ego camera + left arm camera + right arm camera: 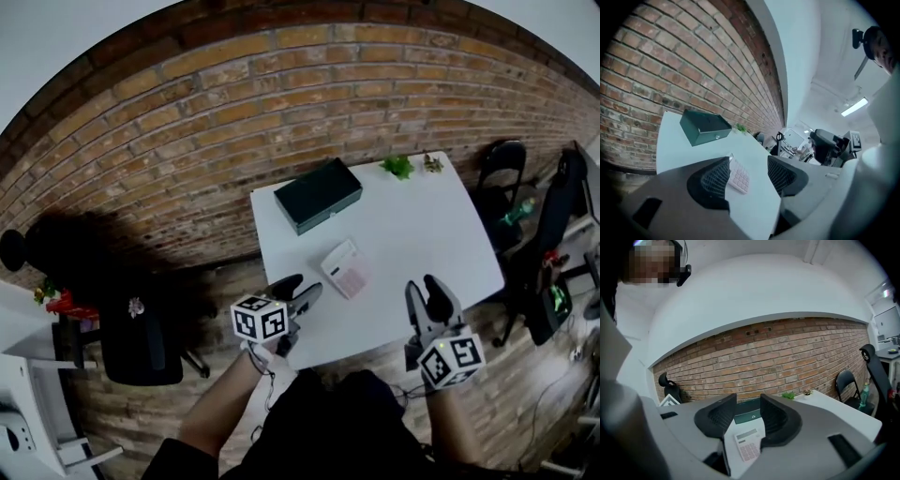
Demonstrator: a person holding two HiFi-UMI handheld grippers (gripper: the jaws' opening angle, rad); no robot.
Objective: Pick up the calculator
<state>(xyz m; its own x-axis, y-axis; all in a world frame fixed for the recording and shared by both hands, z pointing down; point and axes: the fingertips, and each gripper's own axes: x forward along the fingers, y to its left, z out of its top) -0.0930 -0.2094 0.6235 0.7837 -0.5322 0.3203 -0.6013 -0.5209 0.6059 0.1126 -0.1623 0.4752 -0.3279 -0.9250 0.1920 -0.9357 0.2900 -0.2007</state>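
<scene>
One white table point(441, 225) against brick wall point(187, 112). On it:
- one calculator point(346, 268), pink keys, lying flat near front-left edge
- one dark green box point(318, 194) behind calculator, apart from it
- two plants at far edge: green plant point(397, 167), smaller plant point(432, 163)

Two grippers at near edge: left gripper point(302, 289) and right gripper point(423, 286). Both have jaws spread, nothing gripped, both short of calculator.

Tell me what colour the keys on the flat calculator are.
Pink, set in the white flat calculator; it shows clearest in the right gripper view.
</scene>
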